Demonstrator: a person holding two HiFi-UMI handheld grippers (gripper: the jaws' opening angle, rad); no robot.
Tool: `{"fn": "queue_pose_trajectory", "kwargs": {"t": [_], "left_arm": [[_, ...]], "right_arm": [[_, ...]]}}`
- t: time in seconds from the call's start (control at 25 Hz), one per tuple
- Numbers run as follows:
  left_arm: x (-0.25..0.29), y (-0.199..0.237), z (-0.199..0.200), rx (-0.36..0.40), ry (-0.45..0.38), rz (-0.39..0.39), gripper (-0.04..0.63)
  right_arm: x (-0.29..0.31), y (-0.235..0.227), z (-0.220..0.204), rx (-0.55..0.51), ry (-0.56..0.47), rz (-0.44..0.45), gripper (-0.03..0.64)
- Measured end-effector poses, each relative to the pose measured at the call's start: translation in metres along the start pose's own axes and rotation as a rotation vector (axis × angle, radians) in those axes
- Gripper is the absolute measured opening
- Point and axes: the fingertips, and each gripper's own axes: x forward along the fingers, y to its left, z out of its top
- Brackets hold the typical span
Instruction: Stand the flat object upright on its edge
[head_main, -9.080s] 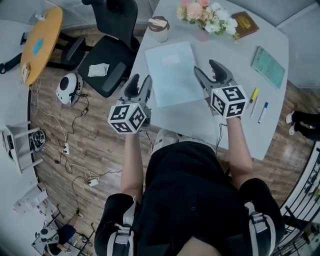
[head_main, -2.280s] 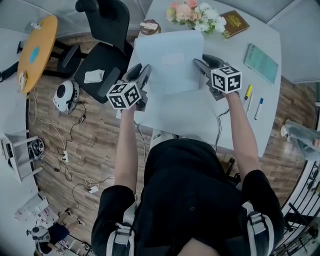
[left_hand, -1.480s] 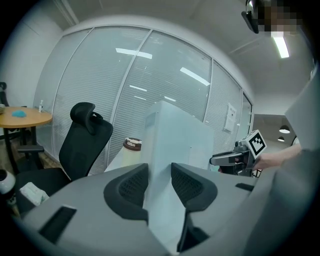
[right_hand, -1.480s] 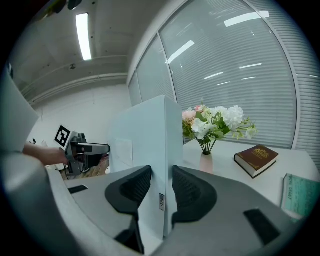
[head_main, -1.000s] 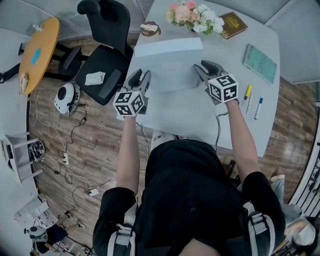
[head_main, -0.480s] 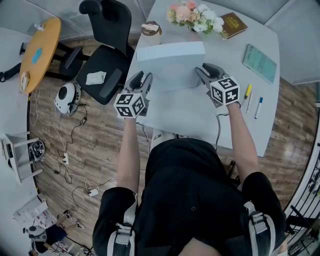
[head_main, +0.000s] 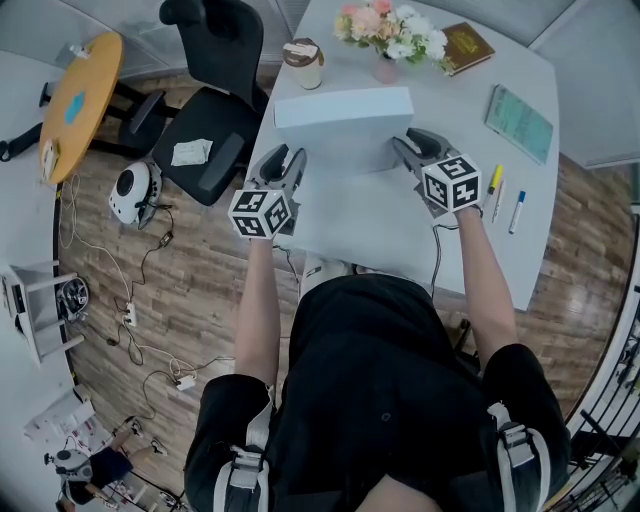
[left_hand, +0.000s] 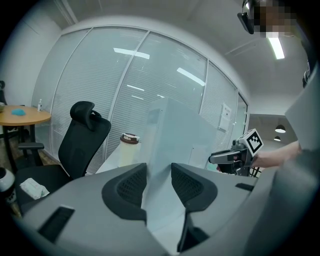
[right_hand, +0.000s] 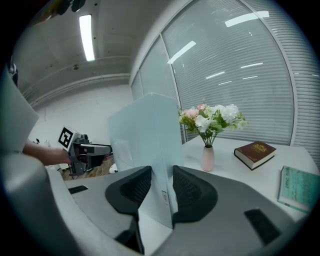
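Note:
The flat object is a pale blue-grey panel (head_main: 345, 128) standing close to upright on the white table (head_main: 400, 230), its long edge down. My left gripper (head_main: 285, 158) holds its left edge, and in the left gripper view the panel (left_hand: 175, 135) fills the gap between the pads (left_hand: 187, 185). My right gripper (head_main: 415, 140) holds the opposite edge; its jaws have just been opening a little, with the panel (right_hand: 145, 135) still between them and touching both pads (right_hand: 190, 187). Each gripper shows in the other's view, across the panel.
Behind the panel stand a lidded cup (head_main: 303, 62), a vase of flowers (head_main: 392, 35) and a brown book (head_main: 468, 45). A teal notebook (head_main: 522, 122) and two pens (head_main: 497, 190) lie to the right. A black office chair (head_main: 215, 100) stands off the table's left edge.
The panel has tipped further up, showing less of its face from above. Both grippers have drifted slightly with it, still on its two side edges.

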Motion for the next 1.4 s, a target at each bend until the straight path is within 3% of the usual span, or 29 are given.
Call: {"fn": "queue_pose_trajectory", "kwargs": {"t": [0.68, 1.4], "left_arm": [[-0.011, -0.009, -0.013, -0.019, 0.021, -0.011, 0.168], [-0.042, -0.021, -0.013, -0.01, 0.008, -0.013, 0.187]], "right_arm": [[-0.009, 0.006, -0.011, 0.003, 0.016, 0.005, 0.156], [-0.028, 0.018, -0.015, 0.01, 0.0, -0.067, 0.173]]}}
